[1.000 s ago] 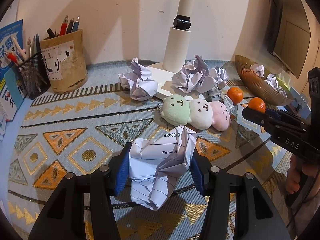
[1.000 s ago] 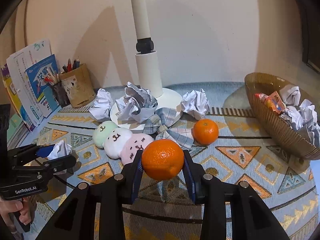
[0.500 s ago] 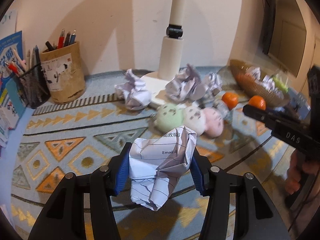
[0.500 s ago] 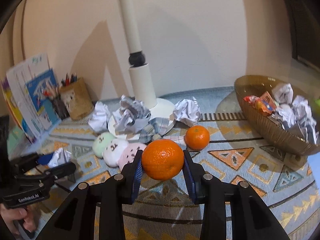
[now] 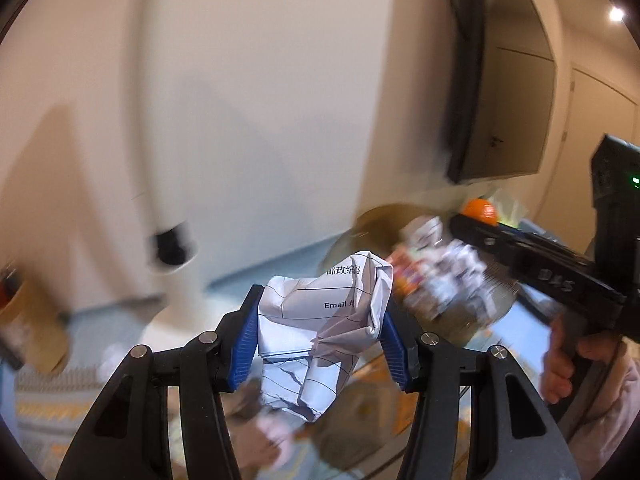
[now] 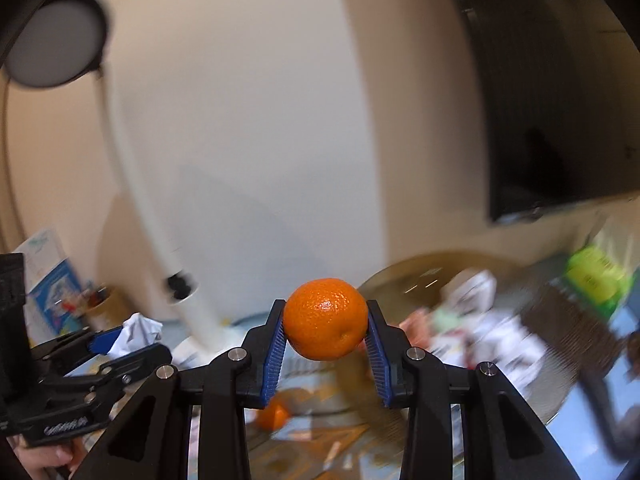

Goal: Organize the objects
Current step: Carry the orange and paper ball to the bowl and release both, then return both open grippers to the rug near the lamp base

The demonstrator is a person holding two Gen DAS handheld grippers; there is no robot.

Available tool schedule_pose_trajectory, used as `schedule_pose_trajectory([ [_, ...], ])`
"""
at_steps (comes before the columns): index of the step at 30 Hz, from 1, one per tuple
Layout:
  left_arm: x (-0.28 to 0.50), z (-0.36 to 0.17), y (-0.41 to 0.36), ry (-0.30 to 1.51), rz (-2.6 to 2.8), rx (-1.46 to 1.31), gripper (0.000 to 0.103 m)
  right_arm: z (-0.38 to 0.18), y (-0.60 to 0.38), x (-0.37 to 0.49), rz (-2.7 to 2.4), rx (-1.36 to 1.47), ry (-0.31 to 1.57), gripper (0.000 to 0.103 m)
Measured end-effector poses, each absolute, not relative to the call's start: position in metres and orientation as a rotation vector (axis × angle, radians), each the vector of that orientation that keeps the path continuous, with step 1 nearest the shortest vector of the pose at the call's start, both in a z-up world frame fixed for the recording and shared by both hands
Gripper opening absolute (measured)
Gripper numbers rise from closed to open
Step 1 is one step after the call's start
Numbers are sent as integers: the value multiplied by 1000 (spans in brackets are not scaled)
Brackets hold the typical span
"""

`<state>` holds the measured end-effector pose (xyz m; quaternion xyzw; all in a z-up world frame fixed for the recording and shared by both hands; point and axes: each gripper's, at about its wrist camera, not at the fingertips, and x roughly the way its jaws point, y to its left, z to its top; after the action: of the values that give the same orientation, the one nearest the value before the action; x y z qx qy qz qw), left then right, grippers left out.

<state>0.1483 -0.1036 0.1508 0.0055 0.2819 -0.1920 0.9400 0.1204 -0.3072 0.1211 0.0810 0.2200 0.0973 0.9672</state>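
Note:
My left gripper [image 5: 320,320] is shut on a crumpled paper ball [image 5: 324,324] printed with lines and the word "Email", held high off the rug. My right gripper [image 6: 326,326] is shut on an orange [image 6: 326,318], also lifted. The brown ribbed basket [image 6: 404,276] holding paper balls and wrappers lies blurred ahead and to the right of both. In the left wrist view the right gripper [image 5: 470,218] shows at the right with the orange [image 5: 478,208]. In the right wrist view the left gripper [image 6: 132,340] carries its paper [image 6: 138,332] at the lower left.
A white lamp post [image 6: 160,240] rises left of centre. A second orange [image 6: 272,416] lies on the patterned rug [image 6: 320,440] below my right fingers. A pen holder [image 5: 24,320] stands at far left. A dark screen [image 6: 560,120] hangs on the right wall. Much is motion-blurred.
Both grippers have risen and swung right toward the basket, each keeping its load. The rug, plush toy and loose paper balls have dropped out of the left wrist view.

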Motion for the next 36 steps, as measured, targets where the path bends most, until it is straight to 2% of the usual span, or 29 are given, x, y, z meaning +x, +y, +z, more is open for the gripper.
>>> schedule_pose_trajectory([
  [6, 181, 147, -176, 577, -474, 72, 51, 132, -351, 153, 117, 185, 458, 37],
  [11, 209, 123, -211, 627, -508, 72, 51, 122, -369, 178, 62, 191, 496, 37],
  [13, 221, 110, -222, 651, -513, 83, 54, 118, -377, 187, 50, 200, 510, 38],
  [14, 224, 105, -226, 666, -511, 94, 57, 114, -382, 193, 32, 212, 528, 43],
  [15, 229, 99, -231, 686, -508, 109, 77, 110, -387, 200, -2, 230, 560, 74],
  [16, 233, 92, -236, 720, -511, 124, 101, 106, -391, 205, -17, 248, 593, 103],
  [19, 236, 79, -241, 764, -553, 129, 103, 98, -402, 213, 18, 309, 633, 103],
  [25, 227, 82, -239, 724, -526, 166, 103, 98, -398, 208, -11, 296, 632, 103],
  [36, 197, 137, -184, 632, -434, 139, 103, 145, -347, 176, 62, 254, 570, 103],
])
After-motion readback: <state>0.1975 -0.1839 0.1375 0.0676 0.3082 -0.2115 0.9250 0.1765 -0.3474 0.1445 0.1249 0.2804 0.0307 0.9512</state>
